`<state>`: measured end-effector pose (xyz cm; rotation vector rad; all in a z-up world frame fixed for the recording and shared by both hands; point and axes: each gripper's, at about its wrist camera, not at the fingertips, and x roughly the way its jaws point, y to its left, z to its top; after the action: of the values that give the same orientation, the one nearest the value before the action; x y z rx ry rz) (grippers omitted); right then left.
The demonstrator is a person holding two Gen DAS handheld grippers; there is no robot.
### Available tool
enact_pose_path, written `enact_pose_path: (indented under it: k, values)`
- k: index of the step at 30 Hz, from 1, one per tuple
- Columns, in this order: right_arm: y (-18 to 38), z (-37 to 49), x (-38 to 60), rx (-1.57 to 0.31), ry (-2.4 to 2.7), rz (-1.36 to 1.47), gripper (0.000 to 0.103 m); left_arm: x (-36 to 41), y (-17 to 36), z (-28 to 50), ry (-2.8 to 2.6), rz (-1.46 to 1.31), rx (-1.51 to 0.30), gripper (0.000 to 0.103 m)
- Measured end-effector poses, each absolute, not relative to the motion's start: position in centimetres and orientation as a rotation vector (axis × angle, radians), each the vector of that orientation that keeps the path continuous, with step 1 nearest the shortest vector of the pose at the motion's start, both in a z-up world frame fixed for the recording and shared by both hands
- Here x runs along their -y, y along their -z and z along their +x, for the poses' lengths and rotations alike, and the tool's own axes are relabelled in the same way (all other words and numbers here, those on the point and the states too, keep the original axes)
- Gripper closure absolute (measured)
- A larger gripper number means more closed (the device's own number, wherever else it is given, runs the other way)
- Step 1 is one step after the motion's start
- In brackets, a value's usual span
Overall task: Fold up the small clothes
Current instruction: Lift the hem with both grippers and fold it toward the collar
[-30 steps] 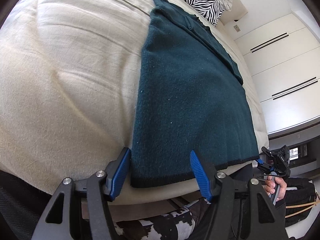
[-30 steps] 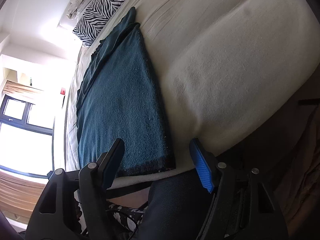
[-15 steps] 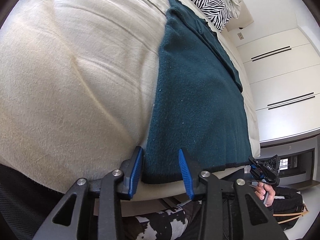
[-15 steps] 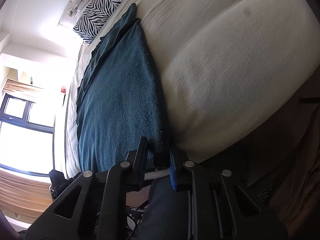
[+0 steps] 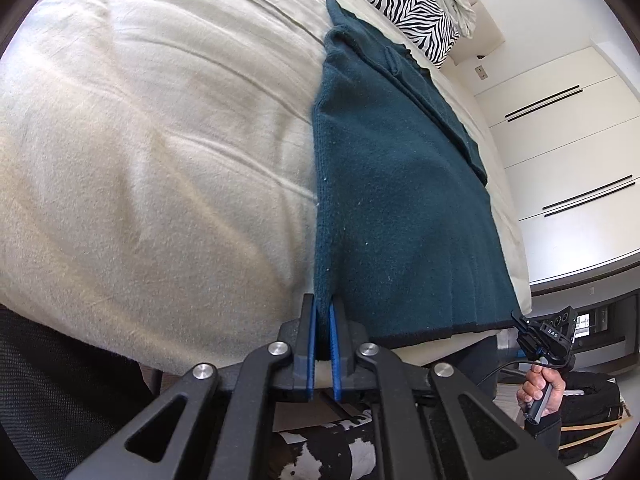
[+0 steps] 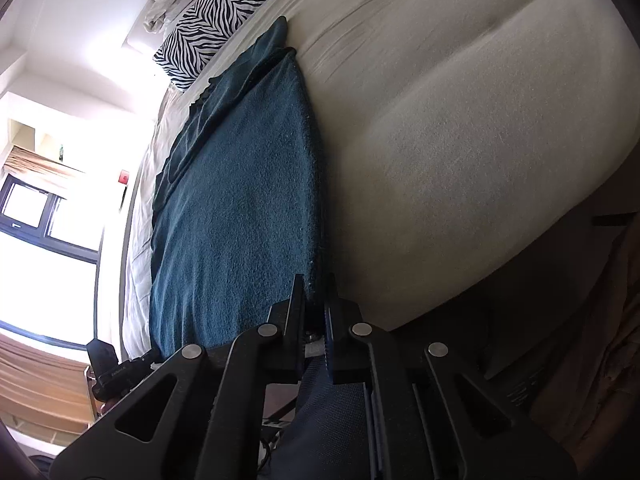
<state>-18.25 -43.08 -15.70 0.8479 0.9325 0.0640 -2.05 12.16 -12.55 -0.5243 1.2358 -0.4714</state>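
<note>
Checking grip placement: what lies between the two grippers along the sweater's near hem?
Only the teal sweater's dark-trimmed hem; left gripper and right gripper pinch its corners. Left wrist view shows it.

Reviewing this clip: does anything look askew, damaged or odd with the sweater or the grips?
Nothing stands out. The teal sweater lies flat on the cream blanket, sleeves folded in. The left hand-held gripper and right hand-held gripper are each shut on a near hem corner. No tears or bunching show.

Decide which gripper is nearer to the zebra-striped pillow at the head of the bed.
Neither, clearly. The left gripper and right gripper each clamp a near-hem corner of the dark teal knitted garment, with the zebra-striped pillow lying beyond its far end.
</note>
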Motion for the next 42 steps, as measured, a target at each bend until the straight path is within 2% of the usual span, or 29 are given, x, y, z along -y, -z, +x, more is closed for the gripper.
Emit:
enact_pose_path:
  k: [13, 21, 25, 26, 29, 33, 37, 39, 40, 41, 42]
  values:
    - [10.3, -16.9, 42.6, -0.764, -0.175, 0.901, 0.097, -13.5, 7.3, 0.3, 0.625, -0.818, -1.06, 0.096]
    - [6.8, -13.8, 42.8, -0.644, -0.207, 0.932, 0.097, -12.8, 4.9, 3.3, 0.649, -0.846, -0.974, 0.096]
    - [5.8, -11.6, 43.1, -0.607, -0.199, 0.936, 0.097, -13.7, 4.6, 5.2, 0.642, -0.896, -0.927, 0.099]
    - [5.6, -11.0, 43.3, -0.6, -0.194, 0.94, 0.097, -14.0, 4.5, 5.8, 0.64, -0.915, -0.912, 0.103]
    - [5.1, -9.0, 44.2, -0.578, -0.175, 0.949, 0.097, -14.8, 4.3, 7.8, 0.619, -0.959, -0.878, 0.103]
    - [4.1, -6.1, 44.5, -0.561, -0.177, 0.934, 0.097, -14.6, 4.6, 10.0, 0.567, -0.936, -0.884, 0.103]
    - [3.7, -4.3, 43.5, -0.571, -0.194, 0.904, 0.097, -13.2, 4.2, 8.6, 0.548, -0.773, -0.922, 0.101]
    - [3.9, -4.6, 42.8, -0.579, -0.208, 0.888, 0.097, -12.5, 5.2, 7.1, 0.544, -0.699, -0.985, 0.074]
    - [4.1, -5.0, 42.5, -0.581, -0.214, 0.881, 0.097, -12.3, 5.9, 6.1, 0.523, -0.67, -1.017, 0.045]
    - [4.5, -5.6, 42.4, -0.585, -0.213, 0.879, 0.097, -12.2, 6.8, 5.0, 0.498, -0.654, -1.046, 0.03]
    - [4.9, -6.3, 42.4, -0.592, -0.21, 0.885, 0.097, -12.2, 7.7, 3.9, 0.487, -0.654, -1.072, 0.03]
